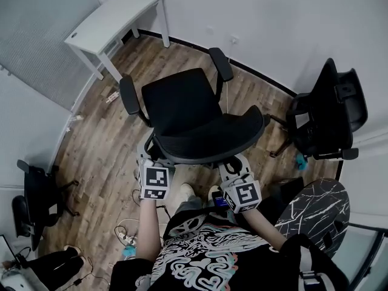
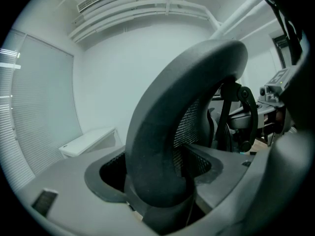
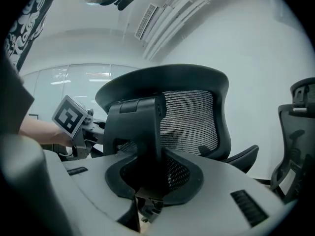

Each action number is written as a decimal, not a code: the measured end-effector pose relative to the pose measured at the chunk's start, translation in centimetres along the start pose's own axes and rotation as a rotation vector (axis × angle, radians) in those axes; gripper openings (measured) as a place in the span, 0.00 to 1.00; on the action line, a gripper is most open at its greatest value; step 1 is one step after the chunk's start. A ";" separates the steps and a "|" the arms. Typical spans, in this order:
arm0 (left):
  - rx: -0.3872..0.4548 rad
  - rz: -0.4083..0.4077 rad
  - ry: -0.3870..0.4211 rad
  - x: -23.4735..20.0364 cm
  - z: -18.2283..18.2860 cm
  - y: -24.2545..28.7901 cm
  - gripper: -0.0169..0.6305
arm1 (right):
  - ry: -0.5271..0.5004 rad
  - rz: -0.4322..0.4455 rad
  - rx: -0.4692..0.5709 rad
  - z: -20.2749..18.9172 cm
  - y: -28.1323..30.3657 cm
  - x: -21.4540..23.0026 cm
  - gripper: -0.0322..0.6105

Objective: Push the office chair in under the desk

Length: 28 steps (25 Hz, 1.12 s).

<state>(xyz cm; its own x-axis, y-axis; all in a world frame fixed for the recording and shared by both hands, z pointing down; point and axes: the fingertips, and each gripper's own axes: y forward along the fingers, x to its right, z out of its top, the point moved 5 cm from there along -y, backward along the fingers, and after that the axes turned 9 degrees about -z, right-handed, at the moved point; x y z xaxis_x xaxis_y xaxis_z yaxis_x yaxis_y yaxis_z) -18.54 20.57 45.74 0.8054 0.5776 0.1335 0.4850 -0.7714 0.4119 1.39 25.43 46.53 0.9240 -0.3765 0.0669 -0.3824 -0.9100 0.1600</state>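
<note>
The office chair (image 1: 188,111) stands in the middle of the wooden floor (image 1: 103,156), its seat turned toward the white table (image 1: 115,20), well apart from it. My left claw (image 1: 151,159) is closed on the rim of the backrest (image 2: 162,132), and my right claw (image 1: 233,167) is closed on the back's support post (image 3: 140,132).

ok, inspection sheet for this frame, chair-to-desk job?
Surface: wood floor, chair standing on it.
Job's things: office chair out from the white desk, seat turned roughly toward it.
Clutter: marbled round top at the person's right.
Grippers: left gripper and right gripper, jaws shut on the chair's back.
Cables: power strip and leads on the floor, lower left.
Surroundings: right spare chair, left spare chair, white walls.
</note>
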 end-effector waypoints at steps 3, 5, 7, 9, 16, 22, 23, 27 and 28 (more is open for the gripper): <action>0.003 -0.005 0.004 -0.5 -0.1 0.0 0.56 | 0.004 0.005 0.004 -0.1 0.3 -0.4 0.15; 0.005 -0.007 0.008 -0.8 -0.1 0.1 0.56 | 0.005 0.010 0.001 -0.1 0.6 -0.5 0.15; 0.007 -0.007 0.011 -1.1 -0.1 0.3 0.56 | 0.010 0.012 0.000 -0.1 0.9 -0.5 0.15; 0.010 -0.008 0.015 -1.4 -0.1 0.5 0.56 | 0.022 0.006 0.002 -0.2 1.2 -0.4 0.16; 0.011 -0.018 0.020 -2.2 -0.1 0.8 0.56 | 0.023 -0.001 0.019 -0.1 1.8 -0.8 0.16; 0.016 -0.031 0.027 -3.1 -0.2 1.0 0.56 | 0.017 0.004 0.031 -0.1 2.4 -1.4 0.16; 0.016 -0.033 0.028 -3.3 -0.2 1.1 0.56 | 0.017 0.003 0.031 -0.1 2.5 -1.4 0.16; 0.019 -0.038 0.032 -4.1 -0.3 1.0 0.56 | 0.016 0.002 0.028 0.0 3.1 -2.1 0.16; 0.019 -0.039 0.032 -4.3 -0.3 1.0 0.56 | 0.016 0.001 0.029 0.0 3.3 -2.2 0.16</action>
<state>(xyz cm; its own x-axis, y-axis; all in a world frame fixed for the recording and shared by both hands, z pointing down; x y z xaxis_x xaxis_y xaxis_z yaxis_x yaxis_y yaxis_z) -21.63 17.36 45.91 0.7742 0.6157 0.1468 0.5228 -0.7527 0.4001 -1.87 23.28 46.88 0.9233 -0.3749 0.0831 -0.3831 -0.9143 0.1315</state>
